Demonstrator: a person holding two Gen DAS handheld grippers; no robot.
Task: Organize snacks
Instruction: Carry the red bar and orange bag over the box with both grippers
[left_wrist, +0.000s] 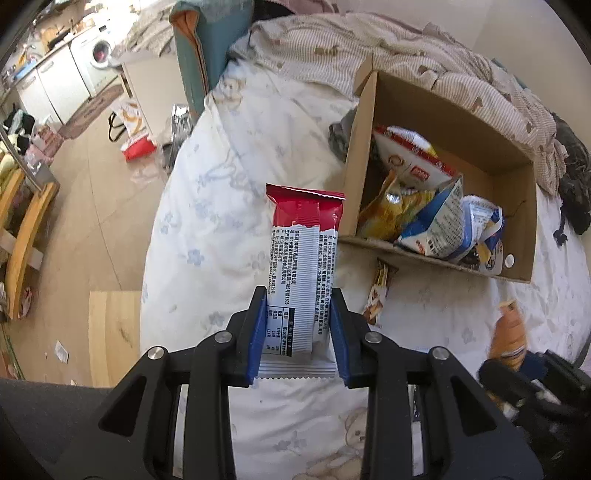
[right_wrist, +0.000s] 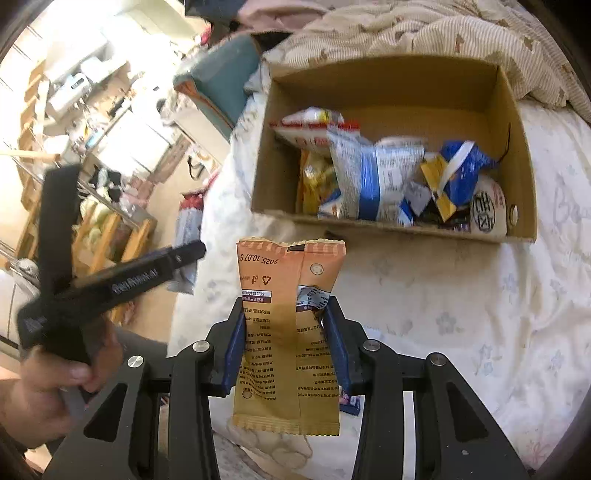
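My left gripper (left_wrist: 298, 295) is shut on a red and white snack packet (left_wrist: 303, 254), held above the bed just left of the cardboard box (left_wrist: 517, 221). My right gripper (right_wrist: 286, 306) is shut on an orange snack packet (right_wrist: 291, 314), held in front of the same box (right_wrist: 266, 155). The box holds several snack bags, blue, yellow and white (right_wrist: 373, 173). A small brown snack bar (left_wrist: 378, 295) lies on the bed against the box's near wall. The right gripper with its orange packet (left_wrist: 508, 332) shows blurred at the right of the left wrist view.
The box sits on a bed with a white floral sheet (left_wrist: 221, 221) and a striped beige blanket (left_wrist: 424, 48) behind it. The left gripper's black body and the hand holding it (right_wrist: 92, 288) show at the left of the right wrist view. The floor, a wooden rack (left_wrist: 26, 229) and bags lie left of the bed.
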